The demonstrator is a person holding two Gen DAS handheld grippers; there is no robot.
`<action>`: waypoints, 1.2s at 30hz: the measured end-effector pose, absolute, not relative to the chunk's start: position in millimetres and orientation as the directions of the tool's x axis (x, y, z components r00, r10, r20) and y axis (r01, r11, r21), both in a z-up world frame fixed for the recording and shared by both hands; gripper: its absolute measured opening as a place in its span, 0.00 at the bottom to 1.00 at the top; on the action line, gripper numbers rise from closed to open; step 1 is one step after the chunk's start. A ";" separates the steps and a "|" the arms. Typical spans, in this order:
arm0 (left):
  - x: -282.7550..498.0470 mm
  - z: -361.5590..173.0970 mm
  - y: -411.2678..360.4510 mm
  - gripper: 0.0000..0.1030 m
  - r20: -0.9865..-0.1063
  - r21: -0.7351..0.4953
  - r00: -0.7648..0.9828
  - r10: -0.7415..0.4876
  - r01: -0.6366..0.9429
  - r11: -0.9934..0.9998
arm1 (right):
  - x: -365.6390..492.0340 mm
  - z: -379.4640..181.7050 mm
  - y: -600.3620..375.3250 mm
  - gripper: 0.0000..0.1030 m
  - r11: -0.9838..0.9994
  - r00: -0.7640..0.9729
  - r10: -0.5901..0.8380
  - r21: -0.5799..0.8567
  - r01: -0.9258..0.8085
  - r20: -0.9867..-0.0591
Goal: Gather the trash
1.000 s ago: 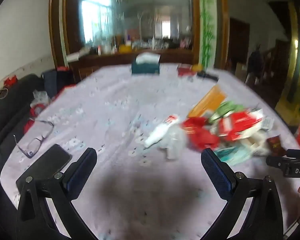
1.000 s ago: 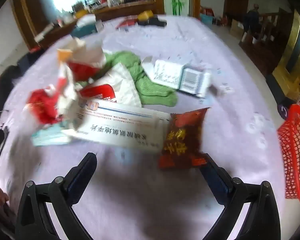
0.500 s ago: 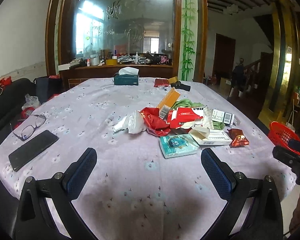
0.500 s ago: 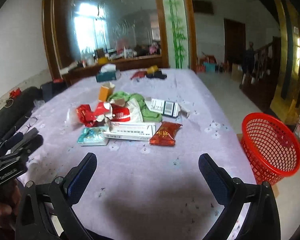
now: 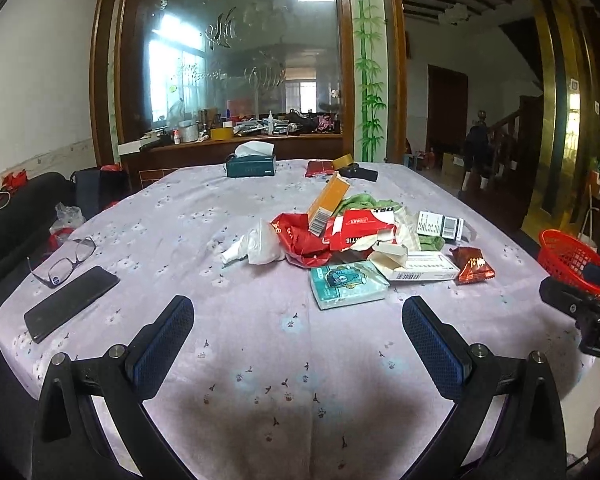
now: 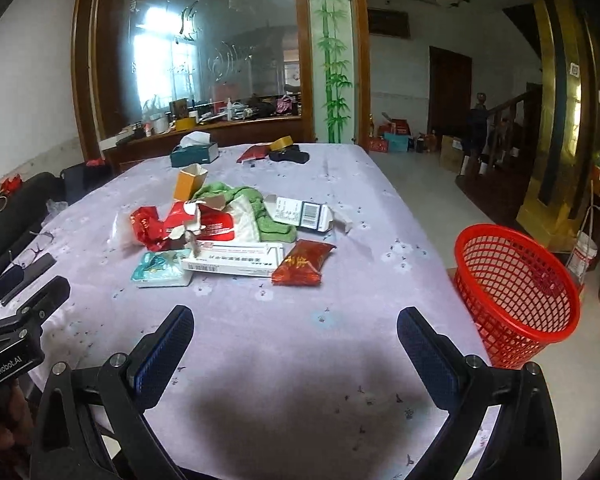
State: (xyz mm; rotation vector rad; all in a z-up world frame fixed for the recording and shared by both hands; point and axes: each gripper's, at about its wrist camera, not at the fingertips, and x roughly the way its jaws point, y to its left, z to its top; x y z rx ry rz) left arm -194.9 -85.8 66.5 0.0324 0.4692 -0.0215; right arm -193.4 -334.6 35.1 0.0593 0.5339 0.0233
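Note:
A pile of trash lies mid-table: a red wrapper, white crumpled tissue, an orange carton, a teal tissue pack, a long white box and a dark red snack packet. In the right wrist view the snack packet and white box lie nearest. A red mesh basket stands on the floor right of the table. My left gripper and right gripper are open and empty, above the table's near edge, short of the pile.
The table has a lilac flowered cloth. Glasses and a black phone lie at its left. A teal tissue box, a tape roll and a black object sit at the far end. A dark sofa runs along the left.
Both grippers have pulled back and up from the pile toward the near edge of the table. The trash now lies farther off and the red basket has come into full view.

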 end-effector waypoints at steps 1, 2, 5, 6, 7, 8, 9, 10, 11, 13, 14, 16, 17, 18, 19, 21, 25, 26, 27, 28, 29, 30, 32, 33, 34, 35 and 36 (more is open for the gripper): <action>-193.7 65.0 -86.6 1.00 -0.459 0.032 0.889 -0.011 0.029 0.999 | -193.1 35.3 -334.8 1.00 0.998 0.860 0.036 0.061 -0.006 -0.508; -193.2 63.1 -87.4 1.00 -0.464 0.036 0.886 -0.006 0.026 0.999 | -192.8 35.0 -335.1 1.00 0.998 0.860 0.035 0.061 -0.005 -0.509; -191.4 61.2 -87.3 1.00 -0.475 0.032 0.880 -0.010 0.028 0.999 | -192.1 33.9 -335.4 1.00 0.998 0.856 0.032 0.060 -0.002 -0.516; -190.8 60.8 -86.5 1.00 -0.478 0.030 0.878 -0.010 0.028 0.999 | -191.9 33.8 -335.0 1.00 0.998 0.855 0.032 0.060 -0.001 -0.517; -189.9 60.1 -86.3 1.00 -0.482 0.031 0.876 -0.007 0.026 0.999 | -192.0 33.5 -334.9 1.00 0.998 0.855 0.029 0.057 0.001 -0.517; -189.4 59.1 -86.2 1.00 -0.486 0.031 0.874 -0.008 0.027 0.999 | -192.3 33.4 -334.5 1.00 0.999 0.856 0.026 0.054 0.003 -0.517; -188.7 58.6 -86.0 1.00 -0.490 0.031 0.872 -0.009 0.028 0.999 | -192.3 33.6 -334.1 1.00 0.999 0.856 0.024 0.052 0.003 -0.517; -188.2 58.1 -86.0 1.00 -0.492 0.031 0.871 -0.008 0.027 0.999 | -192.0 33.3 -334.3 1.00 0.999 0.855 0.025 0.053 0.003 -0.519; -188.1 57.3 -85.7 1.00 -0.493 0.030 0.870 -0.009 0.027 0.999 | -192.3 33.4 -333.5 1.00 0.999 0.854 0.024 0.052 0.004 -0.519; -186.9 56.4 -85.5 1.00 -0.498 0.026 0.867 -0.014 0.032 0.999 | -191.2 32.7 -333.6 1.00 0.999 0.852 0.021 0.050 0.007 -0.524; -186.7 55.8 -85.6 1.00 -0.499 0.026 0.866 -0.015 0.032 0.999 | -190.4 32.1 -333.5 1.00 0.999 0.850 0.020 0.050 0.008 -0.526; -186.3 55.0 -86.3 1.00 -0.501 0.027 0.865 -0.016 0.034 0.999 | -190.1 31.4 -333.4 1.00 0.999 0.849 0.017 0.049 0.010 -0.528; -185.8 54.6 -86.6 1.00 -0.503 0.028 0.864 -0.015 0.034 0.999 | -190.1 31.4 -333.3 1.00 0.999 0.849 0.016 0.048 0.011 -0.529; -185.4 54.5 -86.4 1.00 -0.504 0.028 0.864 -0.015 0.033 0.999 | -190.2 31.2 -333.3 1.00 0.999 0.848 0.013 0.046 0.013 -0.529; -185.3 54.4 -86.3 1.00 -0.504 0.027 0.863 -0.016 0.034 0.999 | -189.7 31.3 -333.8 1.00 0.999 0.848 0.012 0.045 0.014 -0.530; -185.0 54.2 -87.0 1.00 -0.504 0.027 0.863 -0.018 0.037 0.999 | -189.2 31.0 -333.9 1.00 0.999 0.847 0.012 0.045 0.015 -0.532; -184.0 53.2 -87.5 1.00 -0.505 0.027 0.863 -0.021 0.040 0.999 | -188.5 30.5 -335.3 1.00 0.999 0.846 0.009 0.044 0.018 -0.533; -184.1 53.4 -87.8 1.00 -0.505 0.028 0.863 -0.020 0.039 0.999 | -188.5 30.7 -335.2 1.00 0.999 0.846 0.009 0.043 0.017 -0.533; -183.9 53.0 -87.8 1.00 -0.507 0.028 0.862 -0.021 0.041 0.999 | -188.4 30.7 -335.5 1.00 0.999 0.846 0.007 0.042 0.019 -0.534; -183.5 53.1 -88.0 1.00 -0.508 0.027 0.861 -0.022 0.042 0.999 | -187.9 30.6 -336.2 1.00 0.999 0.845 0.005 0.043 0.021 -0.535; -182.8 52.6 -88.5 1.00 -0.510 0.028 0.860 -0.023 0.044 0.999 | -187.1 30.6 -336.6 1.00 0.999 0.844 0.007 0.045 0.021 -0.536; -182.3 52.2 -88.6 1.00 -0.512 0.029 0.858 -0.023 0.044 0.999 | -186.3 30.6 -336.9 1.00 0.999 0.844 0.007 0.046 0.021 -0.537; -180.4 51.9 -90.1 1.00 -0.517 0.031 0.856 -0.023 0.045 0.999 | -185.2 30.4 -336.6 1.00 0.999 0.843 0.004 0.045 0.024 -0.538; -179.4 52.1 -90.7 1.00 -0.518 0.031 0.855 -0.023 0.045 0.999 | -184.5 30.0 -337.2 1.00 0.999 0.842 0.004 0.045 0.025 -0.539; -178.6 52.0 -90.8 1.00 -0.519 0.030 0.855 -0.023 0.045 0.999 | -184.3 30.0 -337.4 1.00 0.999 0.842 0.004 0.046 0.025 -0.540; -178.5 52.2 -91.1 1.00 -0.519 0.031 0.854 -0.024 0.046 0.998 | -183.6 29.7 -338.1 1.00 0.999 0.841 0.002 0.045 0.026 -0.541; -177.8 52.3 -91.5 1.00 -0.520 0.031 0.854 -0.025 0.048 0.998 | -182.7 29.8 -338.5 1.00 0.999 0.840 -0.001 0.044 0.030 -0.542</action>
